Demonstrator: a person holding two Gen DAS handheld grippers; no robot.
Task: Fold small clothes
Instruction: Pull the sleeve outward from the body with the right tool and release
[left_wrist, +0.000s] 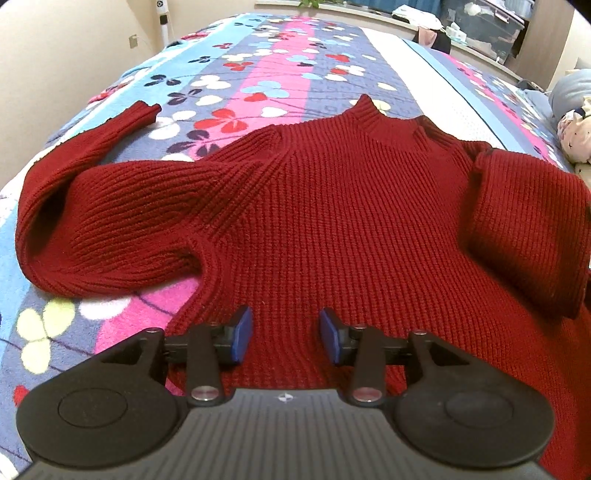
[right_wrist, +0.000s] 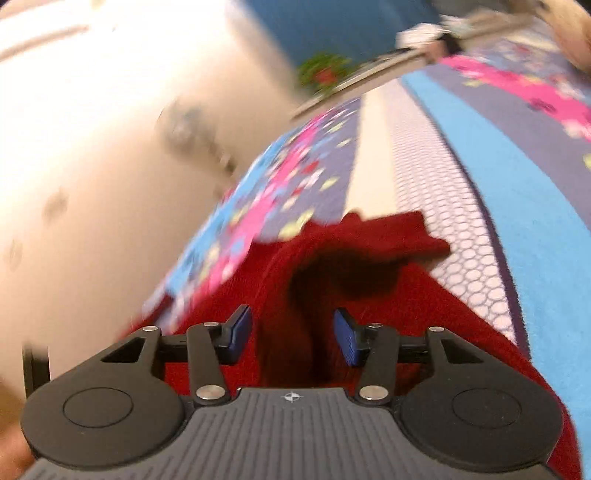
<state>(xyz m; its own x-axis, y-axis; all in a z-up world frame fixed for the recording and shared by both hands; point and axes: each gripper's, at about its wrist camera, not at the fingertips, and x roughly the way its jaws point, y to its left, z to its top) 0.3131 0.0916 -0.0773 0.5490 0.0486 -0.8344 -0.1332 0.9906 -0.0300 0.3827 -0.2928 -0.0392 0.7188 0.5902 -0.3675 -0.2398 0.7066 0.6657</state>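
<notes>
Fold barely begun: one sleeve turned in, the rest of the garment still spread flat.

The red knit sweater (left_wrist: 332, 206) lies front-up on the flowered blanket (left_wrist: 258, 66) covering the bed, collar at the far side, hem near. In the left wrist view the right-hand sleeve (left_wrist: 528, 229) appears folded over onto the body; the left-hand sleeve (left_wrist: 110, 206) remains stretched out and bent away toward the far left, its cuff resting on the blanket. The body itself shows no fold. The left gripper (left_wrist: 286, 339) hovers over the near hem, tongs wide and holding nothing. The right gripper (right_wrist: 291, 338), in a blurred view, sits over rumpled red knit with its tongs likewise wide and nothing between them. Judged outstanding: the left-hand sleeve and the body fold.
</notes>
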